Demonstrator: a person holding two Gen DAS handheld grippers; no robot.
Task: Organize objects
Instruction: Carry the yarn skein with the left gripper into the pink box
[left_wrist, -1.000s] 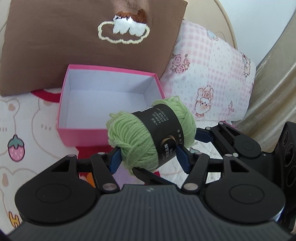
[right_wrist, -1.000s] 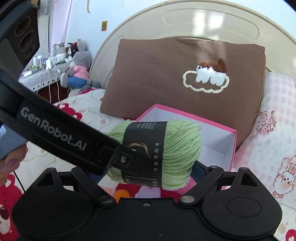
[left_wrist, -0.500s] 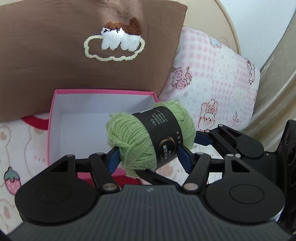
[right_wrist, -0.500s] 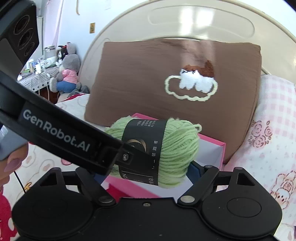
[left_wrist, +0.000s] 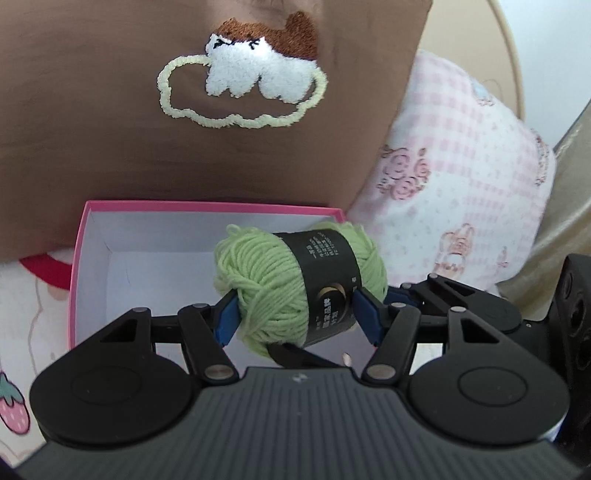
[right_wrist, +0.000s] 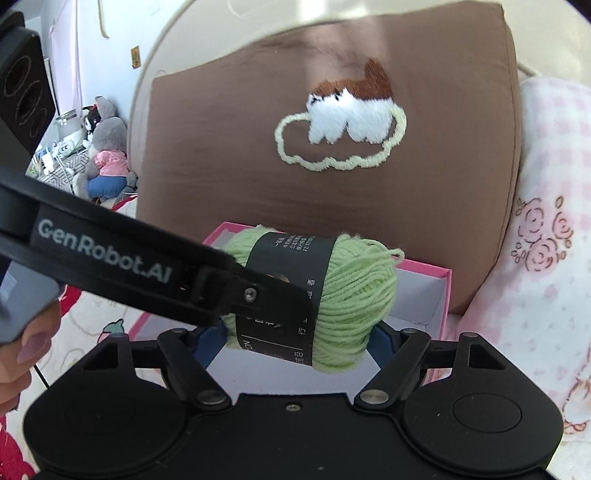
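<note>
Yarn ball (left_wrist: 291, 284) – light green, black paper band with small white print, gold disc.
Box (left_wrist: 79, 258) – pink outside, white inside.
Pillow (left_wrist: 92, 129), upper frame – brown; embroidered white-and-brown animal, pale yellow cloud outline.
Second pillow (left_wrist: 461, 177), right – pink-white check, rose print.
Sheet (left_wrist: 14, 391), lower left – white, strawberry motif.
Gripper pads (left_wrist: 226, 322) – blue.

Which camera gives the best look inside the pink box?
The left wrist view: the pink box shows its white floor, back wall and left wall, with the green yarn covering only the right part. In the right wrist view, yarn and the left tool hide most of it.
</note>
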